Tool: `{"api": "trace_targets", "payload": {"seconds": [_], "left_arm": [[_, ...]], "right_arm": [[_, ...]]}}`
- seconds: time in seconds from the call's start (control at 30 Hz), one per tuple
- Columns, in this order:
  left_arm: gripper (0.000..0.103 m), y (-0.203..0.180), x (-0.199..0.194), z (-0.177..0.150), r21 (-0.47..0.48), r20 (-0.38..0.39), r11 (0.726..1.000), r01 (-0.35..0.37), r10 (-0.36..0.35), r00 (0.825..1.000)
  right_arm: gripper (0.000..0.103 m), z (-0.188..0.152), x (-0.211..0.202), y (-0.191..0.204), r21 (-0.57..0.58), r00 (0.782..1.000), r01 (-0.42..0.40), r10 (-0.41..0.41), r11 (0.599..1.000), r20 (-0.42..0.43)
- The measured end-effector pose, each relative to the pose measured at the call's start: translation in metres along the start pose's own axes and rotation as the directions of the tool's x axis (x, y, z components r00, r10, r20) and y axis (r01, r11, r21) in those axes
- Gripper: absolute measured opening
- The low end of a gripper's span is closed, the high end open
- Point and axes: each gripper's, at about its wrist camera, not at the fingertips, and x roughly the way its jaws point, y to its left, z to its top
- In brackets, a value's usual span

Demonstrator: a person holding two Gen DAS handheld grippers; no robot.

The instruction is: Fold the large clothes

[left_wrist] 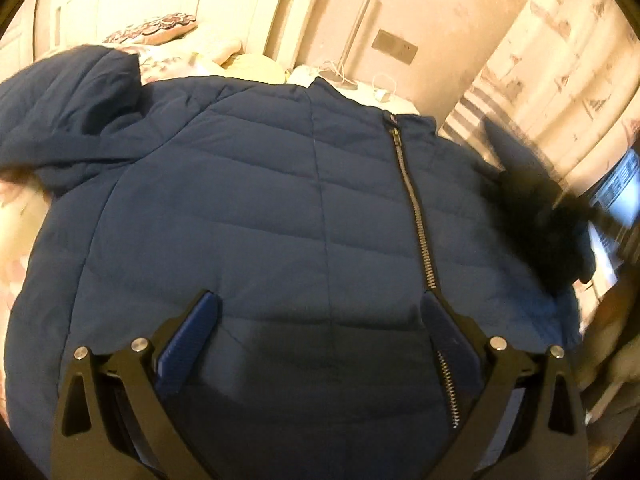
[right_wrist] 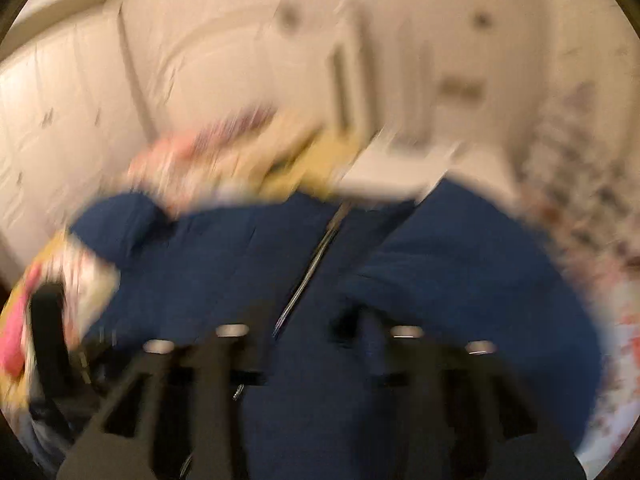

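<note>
A navy quilted jacket (left_wrist: 260, 208) lies front up on a bed, its metal zipper (left_wrist: 416, 216) closed and running from collar toward me. One sleeve (left_wrist: 68, 120) lies bunched at the far left. My left gripper (left_wrist: 320, 312) is open, its blue pads (left_wrist: 192, 336) wide apart just above the jacket's lower front, holding nothing. The right wrist view is heavily blurred by motion. It shows the same jacket (right_wrist: 440, 280) and zipper (right_wrist: 308, 276). My right gripper (right_wrist: 312, 328) hovers over the jacket's lower part; its fingers are smeared dark shapes. A dark blurred shape (left_wrist: 532, 216) at the jacket's right edge looks like the right gripper.
Floral bedding (left_wrist: 16, 248) lies under the jacket, with pillows (left_wrist: 160, 28) at the headboard. A white bedside table (left_wrist: 372, 88) with cables stands behind the collar. A curtain (left_wrist: 560, 64) hangs at right. A lit screen (left_wrist: 620, 188) is at the far right.
</note>
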Motion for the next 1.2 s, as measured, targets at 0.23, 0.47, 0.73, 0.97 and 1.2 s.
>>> {"api": "trace_targets", "payload": {"seconds": [0.23, 0.47, 0.73, 0.97, 1.2], "left_arm": [[0.101, 0.000, -0.002, -0.002, -0.006, 0.008, 1.000, -0.004, 0.004, 1.000], [0.099, -0.061, -0.027, -0.001, 0.227, 0.119, 0.969, -0.094, 0.068, 0.991], [0.099, -0.255, 0.005, -0.018, 0.754, 0.098, 0.656, -0.032, -0.064, 0.993], [0.078, -0.328, 0.062, -0.031, 0.836, 0.018, 0.548, 0.021, -0.066, 0.998], [0.022, -0.267, 0.022, 0.018, 0.658, 0.140, 0.753, 0.021, -0.150, 0.979]], "right_arm": [[0.080, -0.050, -0.047, -0.027, 0.081, 0.999, -0.024, 0.028, 0.996, -0.041], [0.086, -0.140, -0.154, -0.074, 0.250, 0.996, -0.048, 0.029, 0.967, 0.080], [0.086, -0.193, -0.134, -0.025, 0.150, 1.000, 0.024, -0.025, 0.988, 0.009], [0.087, -0.199, -0.128, -0.026, 0.147, 1.000, 0.031, -0.031, 0.989, -0.002], [0.086, -0.200, -0.127, -0.031, 0.161, 1.000, 0.013, -0.015, 0.987, 0.009]]}}
